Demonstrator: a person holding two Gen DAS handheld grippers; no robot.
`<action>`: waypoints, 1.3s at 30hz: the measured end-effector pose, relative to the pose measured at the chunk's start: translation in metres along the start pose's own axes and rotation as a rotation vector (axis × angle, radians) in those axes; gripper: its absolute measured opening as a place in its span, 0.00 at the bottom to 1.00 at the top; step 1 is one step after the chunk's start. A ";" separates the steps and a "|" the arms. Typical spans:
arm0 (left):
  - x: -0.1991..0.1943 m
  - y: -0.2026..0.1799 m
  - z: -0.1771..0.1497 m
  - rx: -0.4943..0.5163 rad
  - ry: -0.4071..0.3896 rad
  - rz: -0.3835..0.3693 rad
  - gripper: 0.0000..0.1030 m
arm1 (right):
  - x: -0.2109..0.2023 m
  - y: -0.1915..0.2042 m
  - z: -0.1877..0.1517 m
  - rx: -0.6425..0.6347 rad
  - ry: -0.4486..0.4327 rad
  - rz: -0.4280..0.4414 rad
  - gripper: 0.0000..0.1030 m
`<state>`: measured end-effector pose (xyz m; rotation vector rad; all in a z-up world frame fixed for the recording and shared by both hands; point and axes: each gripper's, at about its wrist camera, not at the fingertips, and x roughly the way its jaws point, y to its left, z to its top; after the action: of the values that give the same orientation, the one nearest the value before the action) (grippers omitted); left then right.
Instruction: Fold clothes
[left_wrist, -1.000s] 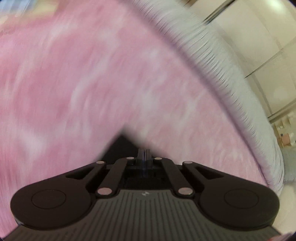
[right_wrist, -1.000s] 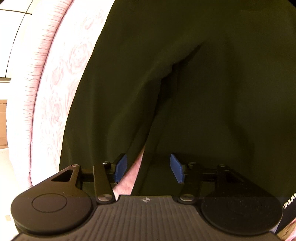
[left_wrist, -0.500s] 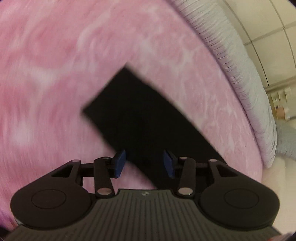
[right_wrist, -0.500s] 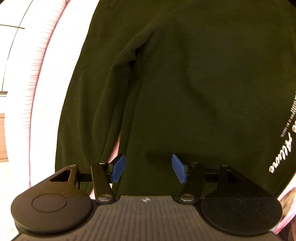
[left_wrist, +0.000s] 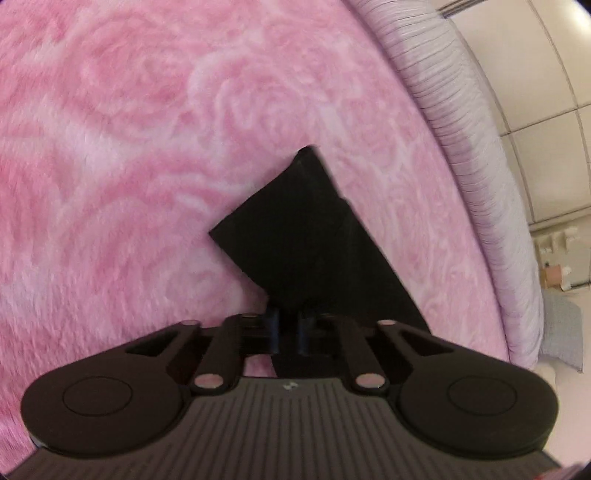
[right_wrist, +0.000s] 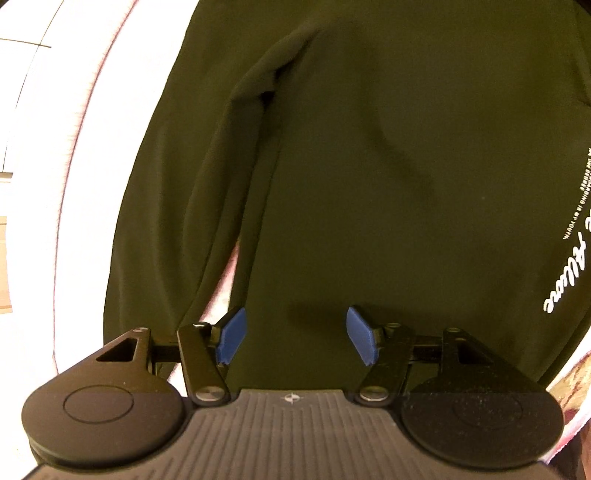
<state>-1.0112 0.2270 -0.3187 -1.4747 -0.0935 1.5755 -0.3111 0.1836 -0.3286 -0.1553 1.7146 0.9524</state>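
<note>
A: Left wrist view: the left gripper (left_wrist: 287, 332) is clenching a flap of the dark garment (left_wrist: 306, 236). Its two fingers are pressing close together on the cloth, which is rising from between them to a point over the pink blanket (left_wrist: 122, 155).

B: And the edges?

A: The bed's ribbed edge (left_wrist: 476, 162) is curving down the right side, with pale wall panels (left_wrist: 535, 74) showing beyond it. To the left and ahead, only rose-patterned pink blanket is lying open. One piece of dark cloth is showing here.

B: Right wrist view?

A: The right gripper (right_wrist: 293, 334) is standing released, its two blue pads (right_wrist: 231, 334) spread wide and hovering over the dark green sweatshirt (right_wrist: 388, 166). I cannot tell whether they are touching the fabric.

B: Where is the sweatshirt lying?

A: It is spreading flat across most of the view. One sleeve (right_wrist: 192, 221) is running along its left side, with a sliver of pink showing between sleeve and body. White lettering (right_wrist: 569, 266) is sitting near the right border. The bed's bright edge (right_wrist: 74, 184) is lying just left of the sleeve.
</note>
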 end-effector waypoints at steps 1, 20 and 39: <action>-0.003 -0.006 0.003 0.053 -0.027 -0.005 0.03 | -0.001 0.001 0.001 -0.005 -0.003 0.001 0.62; -0.021 -0.072 -0.041 0.254 0.071 0.217 0.33 | -0.043 -0.041 0.070 -0.169 -0.053 0.004 0.62; 0.075 -0.337 -0.415 0.309 0.406 -0.028 0.35 | -0.160 -0.177 0.298 -0.179 -0.164 0.121 0.52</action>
<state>-0.4728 0.2470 -0.2797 -1.5038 0.3475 1.1774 0.0691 0.2051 -0.3008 -0.0883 1.5011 1.1766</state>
